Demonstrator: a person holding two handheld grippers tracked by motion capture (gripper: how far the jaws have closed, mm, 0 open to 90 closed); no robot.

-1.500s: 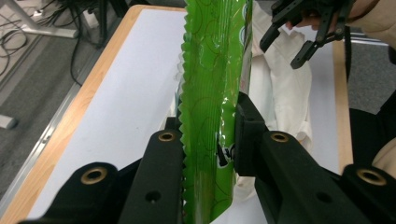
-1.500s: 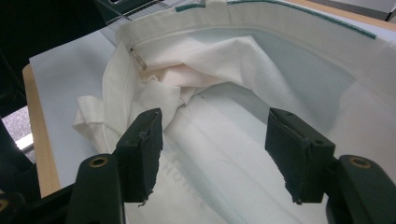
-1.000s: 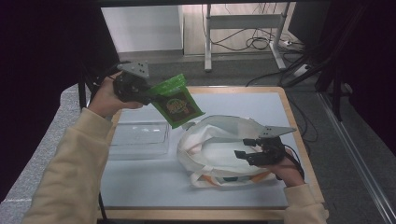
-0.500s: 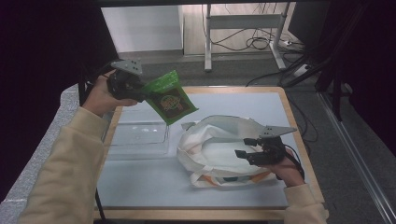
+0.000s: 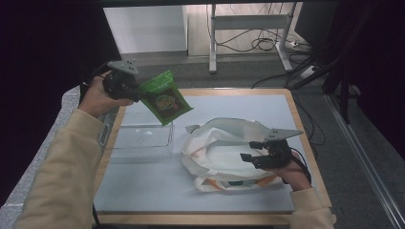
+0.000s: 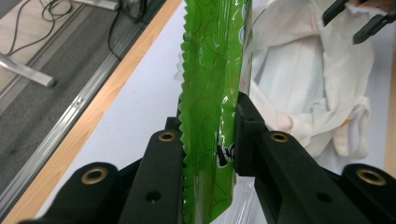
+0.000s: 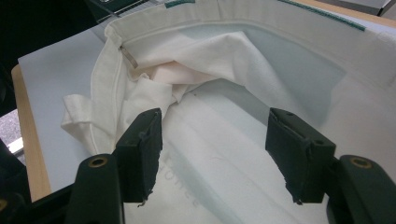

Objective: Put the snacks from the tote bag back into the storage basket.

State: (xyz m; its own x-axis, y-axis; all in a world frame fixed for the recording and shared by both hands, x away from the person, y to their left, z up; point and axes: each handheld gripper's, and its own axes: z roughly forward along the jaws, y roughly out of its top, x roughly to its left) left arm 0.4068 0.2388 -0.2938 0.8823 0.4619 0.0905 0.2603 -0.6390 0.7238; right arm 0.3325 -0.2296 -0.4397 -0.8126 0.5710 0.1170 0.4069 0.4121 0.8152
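Green packet (image 5: 165,98) long axis slants toward bag (image 5: 224,152), roughly.

Clamped between my left gripper's (image 5: 138,90) matte black fingers (image 6: 252,135) is a glossy bright green snack packet (image 5: 165,98), printed with thin dark swirls and, on its face, a round yellow-and-red emblem. Ahead of my right gripper's (image 5: 248,150) black fingers (image 7: 140,149) lies a cream-white cloth tote bag (image 5: 224,148), faint grey lettering on its near panel, orange showing along its lower edge. Brass-coloured rivets dot both sets of fingers. Below the packet sits a clear plastic tray (image 5: 138,138) on my pale blue-grey table (image 5: 143,186), edged in light wood.
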